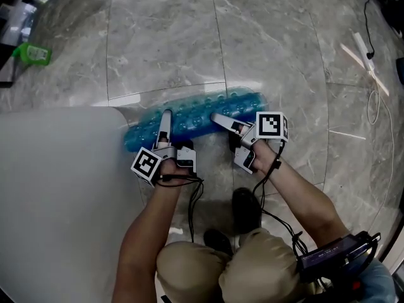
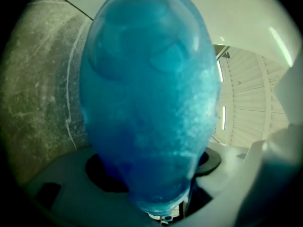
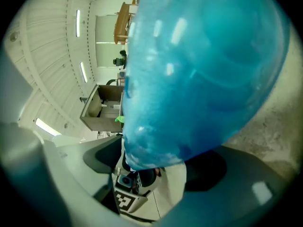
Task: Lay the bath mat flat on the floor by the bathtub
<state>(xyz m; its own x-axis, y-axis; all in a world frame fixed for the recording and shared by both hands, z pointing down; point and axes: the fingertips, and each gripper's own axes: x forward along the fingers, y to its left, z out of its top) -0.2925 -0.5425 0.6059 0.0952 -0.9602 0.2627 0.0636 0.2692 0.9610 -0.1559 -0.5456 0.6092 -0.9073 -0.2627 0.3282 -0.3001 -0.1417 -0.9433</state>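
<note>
So that it can be spread flat by the bathtub point(image 1: 57, 194), the bath mat point(image 1: 196, 115) is pinched along its near edge by the fingers of left gripper point(image 1: 166, 117) and right gripper point(image 1: 219, 119).

Both arms reach forward over the bent knees point(image 1: 221, 270). The left forearm point(image 1: 148, 232) comes up from 6 o'clock. Its hand holds the left gripper point(image 1: 166, 120), which points to 12 with jaws clamped on the mat point(image 1: 196, 113). The right forearm point(image 1: 303, 191) comes in from 4 o'clock with the wrist bent. The right gripper point(image 1: 221, 120) points to 10, its jaws likewise closed on the mat. The two grippers are near each other but not touching.
</note>
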